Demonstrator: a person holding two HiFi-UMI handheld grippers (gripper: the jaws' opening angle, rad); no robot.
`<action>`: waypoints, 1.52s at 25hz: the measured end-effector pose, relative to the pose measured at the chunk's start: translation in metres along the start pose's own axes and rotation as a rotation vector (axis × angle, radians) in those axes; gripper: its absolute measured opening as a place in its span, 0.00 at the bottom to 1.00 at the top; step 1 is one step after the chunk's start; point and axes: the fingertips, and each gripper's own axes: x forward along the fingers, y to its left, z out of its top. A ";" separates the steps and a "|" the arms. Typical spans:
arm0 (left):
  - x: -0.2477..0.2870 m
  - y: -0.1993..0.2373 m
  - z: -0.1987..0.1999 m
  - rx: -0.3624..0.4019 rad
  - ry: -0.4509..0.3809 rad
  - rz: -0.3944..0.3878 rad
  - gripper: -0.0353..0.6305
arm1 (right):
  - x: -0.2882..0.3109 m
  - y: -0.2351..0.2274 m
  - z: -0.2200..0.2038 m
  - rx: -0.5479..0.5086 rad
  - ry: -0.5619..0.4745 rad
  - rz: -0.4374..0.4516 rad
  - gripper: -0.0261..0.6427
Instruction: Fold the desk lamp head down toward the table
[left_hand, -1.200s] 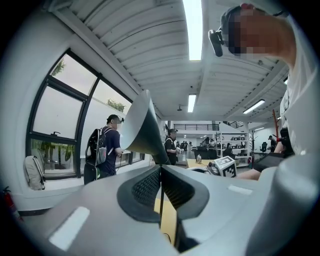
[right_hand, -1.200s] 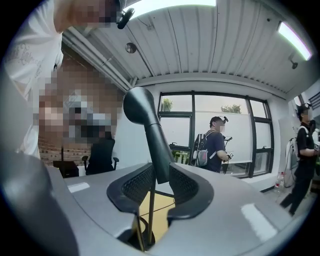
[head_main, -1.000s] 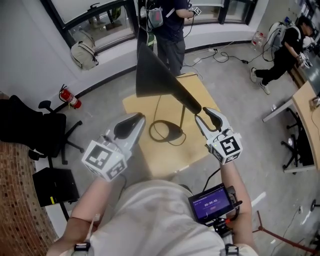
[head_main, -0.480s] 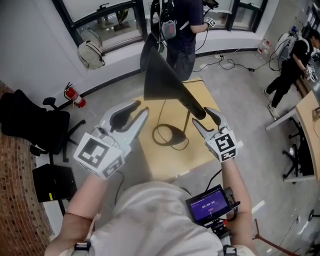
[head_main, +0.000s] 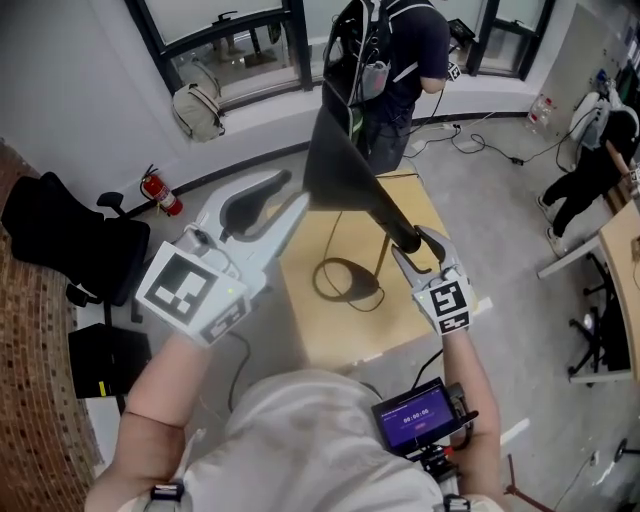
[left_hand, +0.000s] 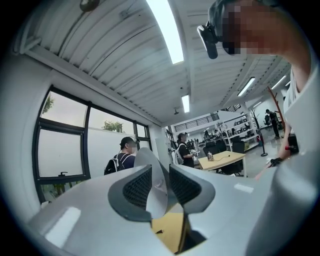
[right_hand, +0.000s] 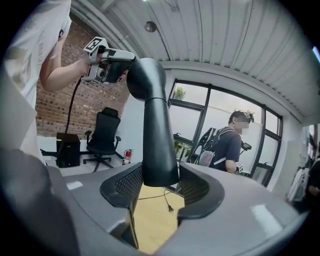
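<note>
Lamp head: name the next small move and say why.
Probably close the left tool on the rim of the lamp head: its jaws, just opening, straddle the rim without pressing, while the right tool, just closing, clasps the neck.

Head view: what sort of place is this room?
Probably an open-plan lab or office workspace. A black office chair and a fire extinguisher stand by the wall, and the left gripper view shows a desk and shelving further back.
</note>
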 end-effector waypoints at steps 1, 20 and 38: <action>0.002 0.001 0.004 0.007 -0.003 -0.002 0.22 | 0.002 0.000 0.001 -0.001 -0.002 -0.002 0.40; 0.036 0.012 0.028 0.064 -0.019 0.002 0.25 | 0.006 -0.001 0.002 -0.010 -0.015 -0.026 0.40; 0.053 0.024 0.030 0.016 0.007 -0.005 0.24 | 0.007 0.000 0.004 -0.026 -0.014 -0.029 0.39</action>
